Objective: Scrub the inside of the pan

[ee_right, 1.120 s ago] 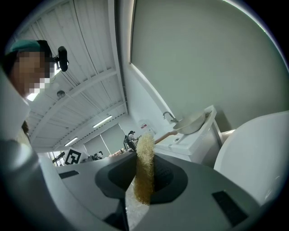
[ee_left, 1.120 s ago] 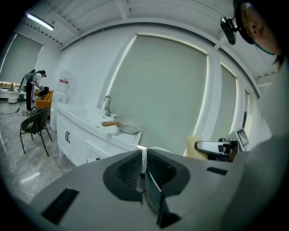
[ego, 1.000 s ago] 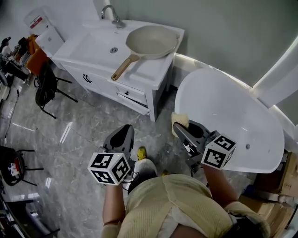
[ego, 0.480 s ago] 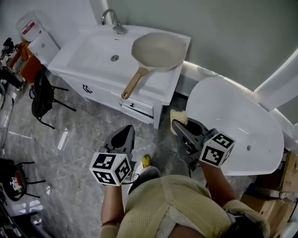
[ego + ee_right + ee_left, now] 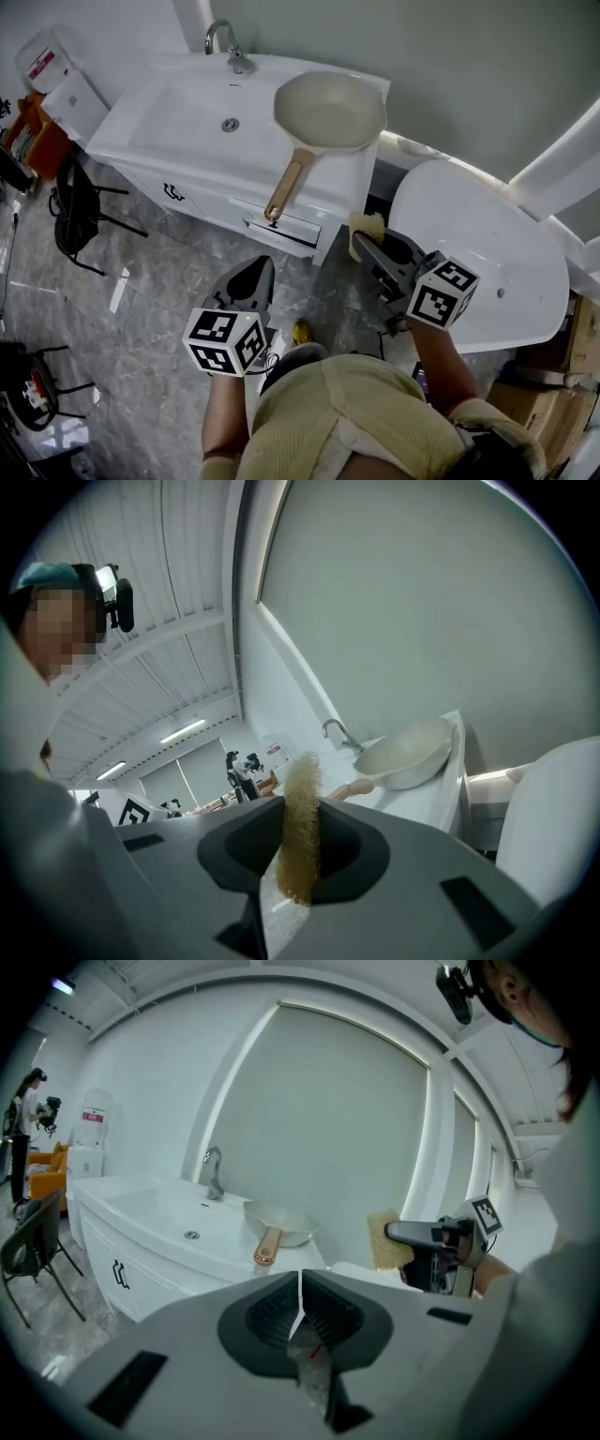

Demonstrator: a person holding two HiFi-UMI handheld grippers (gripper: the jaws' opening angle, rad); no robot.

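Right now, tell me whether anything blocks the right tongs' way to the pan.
Nothing visible does. The right tongs, shut on the sponge, have open air up to the pan, which sits empty on the vanity counter beside the basin.

A cream frying pan (image 5: 330, 111) is sitting on the counter (image 5: 333, 175) at twelve o'clock. At its five o'clock, the right hand-held gripper (image 5: 361, 242) is gripping a yellow sponge (image 5: 367, 223).
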